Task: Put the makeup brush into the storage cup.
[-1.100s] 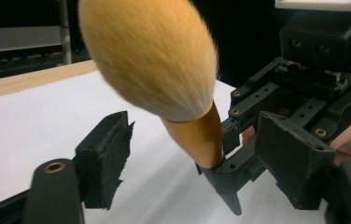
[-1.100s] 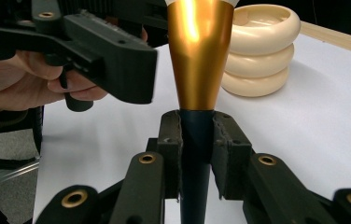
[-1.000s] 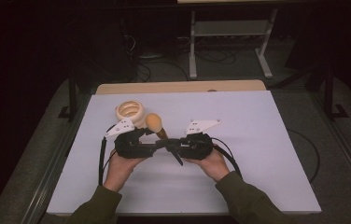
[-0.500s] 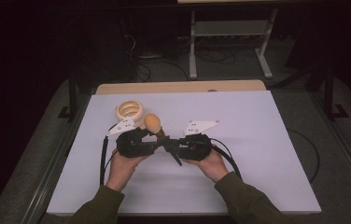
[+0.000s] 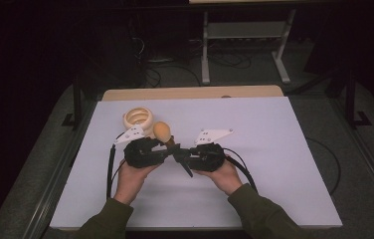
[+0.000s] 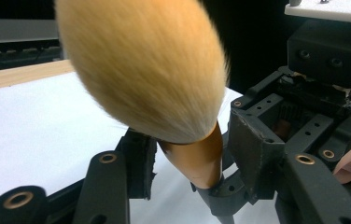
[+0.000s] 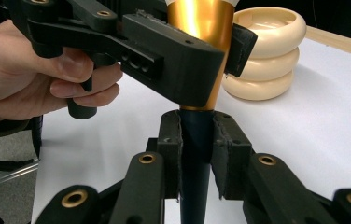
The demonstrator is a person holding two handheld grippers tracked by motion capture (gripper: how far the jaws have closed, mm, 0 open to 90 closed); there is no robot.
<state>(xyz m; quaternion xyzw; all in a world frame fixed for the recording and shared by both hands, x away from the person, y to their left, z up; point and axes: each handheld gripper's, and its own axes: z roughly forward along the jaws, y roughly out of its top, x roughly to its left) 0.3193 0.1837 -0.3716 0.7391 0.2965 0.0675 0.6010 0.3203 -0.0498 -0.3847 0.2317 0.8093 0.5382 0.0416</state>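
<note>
Orange fluffy-bristled makeup brush with a gold ferrule and dark handle (image 7: 195,140) is getting held above the white table (image 5: 274,149): right gripper (image 7: 196,140) is clamping the handle, left gripper (image 6: 187,154) is pinching the ferrule, near stacked cream rings (image 5: 138,118).

Tan-bristled brush (image 6: 145,70) with gold ferrule, seemingly dark handle; cream ringed holder (image 7: 269,53); white table (image 5: 274,149).

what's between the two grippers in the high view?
The makeup brush: left gripper holds its gold ferrule, right gripper its dark handle, clearest in the right gripper view.
</note>
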